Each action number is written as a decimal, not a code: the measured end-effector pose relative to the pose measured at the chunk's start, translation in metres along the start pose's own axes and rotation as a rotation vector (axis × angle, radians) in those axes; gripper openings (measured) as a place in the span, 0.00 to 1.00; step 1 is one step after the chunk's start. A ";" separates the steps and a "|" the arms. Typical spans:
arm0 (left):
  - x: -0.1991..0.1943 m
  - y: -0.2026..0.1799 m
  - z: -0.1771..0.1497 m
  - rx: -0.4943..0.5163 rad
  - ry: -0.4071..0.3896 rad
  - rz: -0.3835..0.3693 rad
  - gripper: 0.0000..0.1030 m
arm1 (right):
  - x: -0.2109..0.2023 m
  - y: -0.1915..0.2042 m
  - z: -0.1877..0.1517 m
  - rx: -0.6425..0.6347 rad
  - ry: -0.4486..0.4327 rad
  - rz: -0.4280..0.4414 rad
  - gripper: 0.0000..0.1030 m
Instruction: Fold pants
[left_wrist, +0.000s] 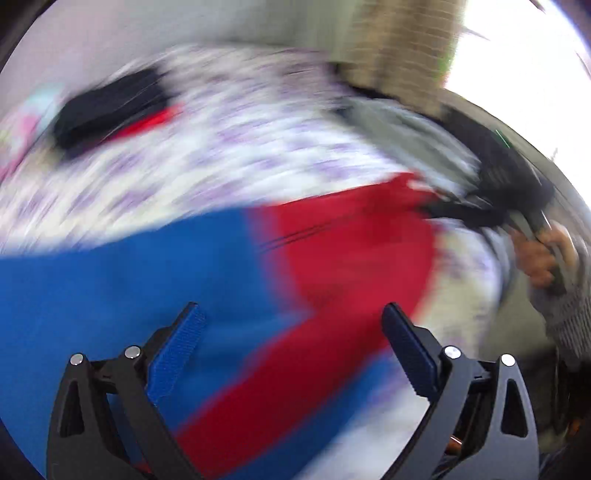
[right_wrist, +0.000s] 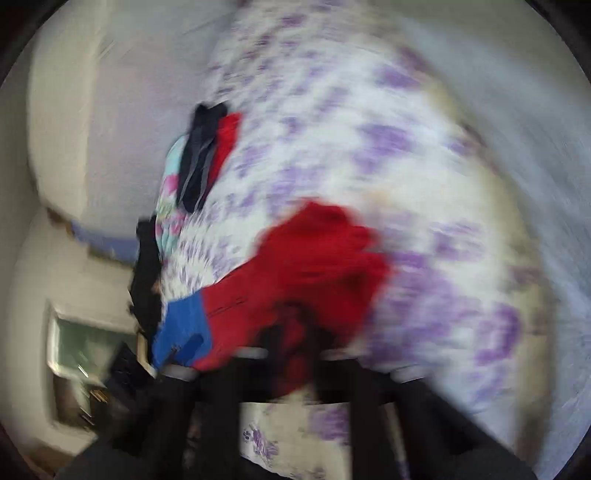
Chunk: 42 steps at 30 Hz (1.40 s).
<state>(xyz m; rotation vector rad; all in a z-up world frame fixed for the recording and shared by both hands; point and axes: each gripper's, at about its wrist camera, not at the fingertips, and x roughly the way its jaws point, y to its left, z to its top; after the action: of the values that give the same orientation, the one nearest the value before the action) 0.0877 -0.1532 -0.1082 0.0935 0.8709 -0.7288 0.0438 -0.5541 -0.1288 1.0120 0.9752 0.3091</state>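
Pants (left_wrist: 229, 280) in blue and red lie spread across a bed's floral sheet (left_wrist: 236, 140), white with purple sprigs, in frames smeared by motion. Seen from the left wrist camera, a dark folded garment (left_wrist: 110, 107) with a strip of red beneath it rests at the far left of the sheet, well apart from the pants. The left gripper (left_wrist: 291, 332) hangs over the blue panel with its jaws wide apart and nothing between them, the blue-padded fingers (left_wrist: 181, 347) clear of the cloth (as far as the blur lets one judge). Farther right the red panel runs toward the right gripper (left_wrist: 461, 214), whose dark fingers meet the red edge; the person's hand (left_wrist: 543, 258) grips its handle at the frame's right rim, a grey knitted sleeve (left_wrist: 569, 314) below it. In the right wrist view, the red cloth (right_wrist: 317, 258) bunches directly ahead of the right gripper's dark, blurred fingers, which are drawn together on the fabric. The blue part (right_wrist: 181, 325) trails to the left, the patterned sheet filling the right.
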 end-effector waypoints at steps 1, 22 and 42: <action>-0.003 0.026 -0.006 -0.097 0.001 -0.033 0.91 | 0.001 -0.009 -0.001 0.033 0.007 0.054 0.00; -0.153 0.156 -0.070 -0.217 -0.203 0.400 0.72 | 0.007 0.035 -0.027 -0.089 -0.166 -0.190 0.08; -0.200 0.164 -0.122 -0.255 -0.235 0.539 0.82 | 0.287 0.281 -0.037 -0.497 0.499 0.027 0.86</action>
<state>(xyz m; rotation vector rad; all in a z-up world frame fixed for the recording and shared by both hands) 0.0237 0.1242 -0.0781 0.0116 0.6632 -0.1180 0.2312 -0.2039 -0.0584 0.4955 1.2490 0.8103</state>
